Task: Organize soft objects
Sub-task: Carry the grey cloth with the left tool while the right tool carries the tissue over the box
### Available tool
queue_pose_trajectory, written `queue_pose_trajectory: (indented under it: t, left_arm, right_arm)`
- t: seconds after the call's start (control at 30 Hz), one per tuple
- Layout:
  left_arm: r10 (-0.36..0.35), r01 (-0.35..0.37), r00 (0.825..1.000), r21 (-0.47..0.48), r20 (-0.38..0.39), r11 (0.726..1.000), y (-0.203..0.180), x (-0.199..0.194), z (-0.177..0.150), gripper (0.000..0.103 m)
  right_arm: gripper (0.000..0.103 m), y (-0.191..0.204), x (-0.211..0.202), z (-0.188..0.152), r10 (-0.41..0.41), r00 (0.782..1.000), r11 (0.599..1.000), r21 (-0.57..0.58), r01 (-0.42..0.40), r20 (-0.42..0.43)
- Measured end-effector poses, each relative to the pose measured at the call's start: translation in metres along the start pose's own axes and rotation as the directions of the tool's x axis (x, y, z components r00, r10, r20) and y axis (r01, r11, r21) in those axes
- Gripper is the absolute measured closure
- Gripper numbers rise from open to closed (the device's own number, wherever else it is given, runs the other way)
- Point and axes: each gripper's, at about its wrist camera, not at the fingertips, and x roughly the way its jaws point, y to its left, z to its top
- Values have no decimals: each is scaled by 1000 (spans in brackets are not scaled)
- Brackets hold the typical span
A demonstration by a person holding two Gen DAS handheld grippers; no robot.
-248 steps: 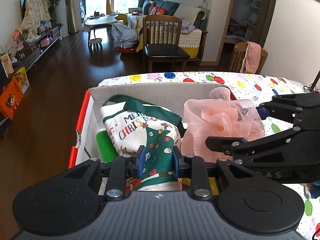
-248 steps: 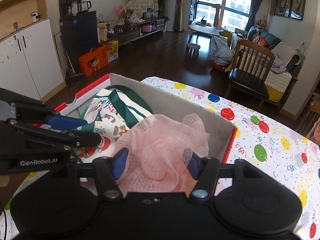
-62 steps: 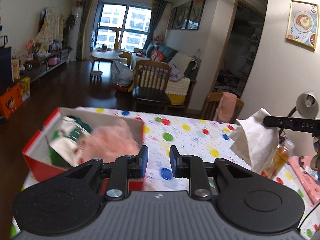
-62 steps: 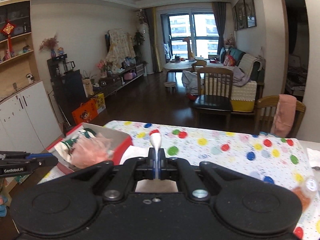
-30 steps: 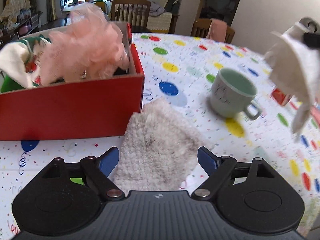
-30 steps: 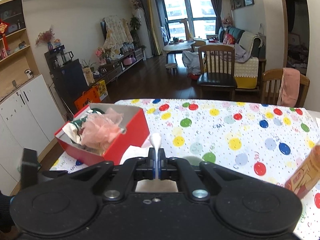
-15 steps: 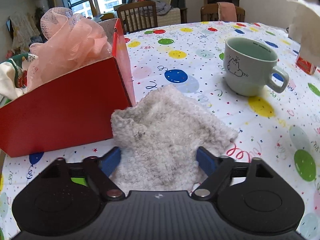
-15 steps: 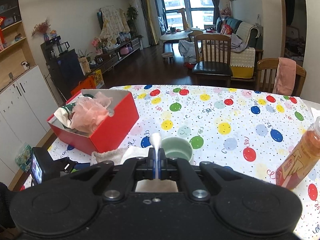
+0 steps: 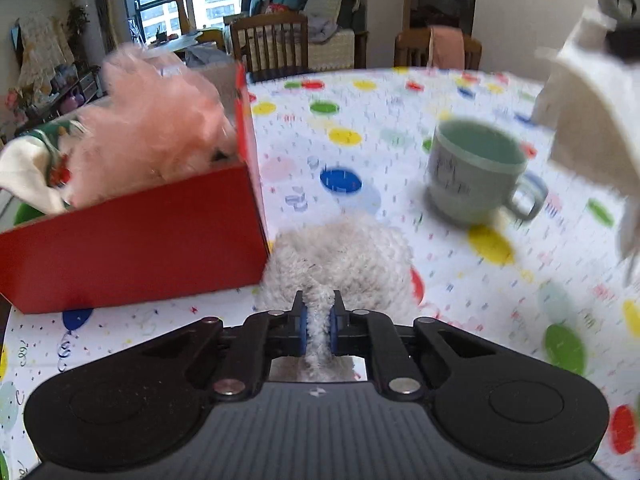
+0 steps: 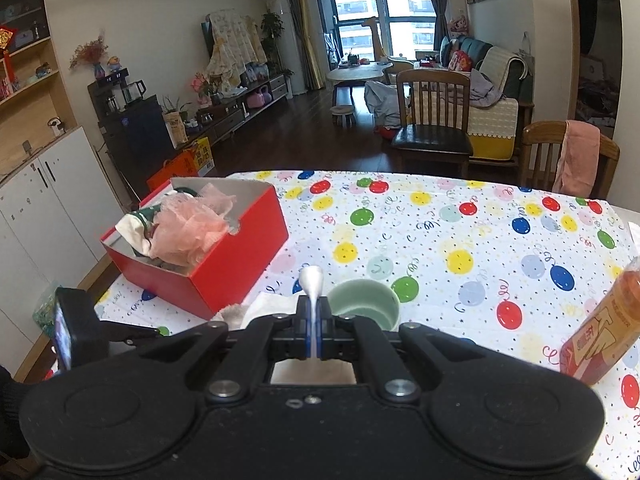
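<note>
- Left wrist view: the left gripper (image 9: 319, 322) is clenched on a fold of the fluffy grey cloth (image 9: 340, 256); the cloth sits on the table just beside the near right corner of the red box (image 9: 132, 236); so the box opening lies up and to the left of the fingers; a green mug (image 9: 476, 172) stands to the right.
- Right wrist view: the right gripper (image 10: 313, 330) is pinched on a white tissue (image 10: 310, 280), held above the mug (image 10: 364, 310); the box (image 10: 224, 256) lies well to its left near the table's left edge; the left gripper looks nearer it.

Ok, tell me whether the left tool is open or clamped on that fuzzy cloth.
Clamped. The left tool has both blue pads pressed against a pinched fold of the fuzzy grey cloth, beside the red box.
</note>
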Motion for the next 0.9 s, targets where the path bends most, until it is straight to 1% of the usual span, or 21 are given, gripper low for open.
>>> queue_pose_trajectory:
  t: [0.23,0.37,0.47,0.67,0.8,0.9]
  left_arm:
    - [-45,48,996,-45,73,998,26,-55,24,93]
    - [-44,52,994,-76,104,996,46,-81,42,93]
    - [-24,35,992,-91,125,995,63,-99,55,93]
    - [19,0,985,-111,169,994,102,-122,78,93]
    - [57,-36,981,-114,187,993,129,-128,91,93]
    - [85,-63,979,-125,186,990,148,-129,99,93]
  right_arm:
    - [102,18,-3,12,21,999,1000,-3,-21,38]
    - [102,31,-1,24,39,997,999,-1,-39,60]
    - [102,44,3,35,54,996,999,-5,-54,77]
    - [102,73,19,60,86,991,996,-23,-84,101]
    - [102,93,32,80,102,988,995,-36,-98,114]
    - [102,108,45,93,108,987,994,-45,-104,120]
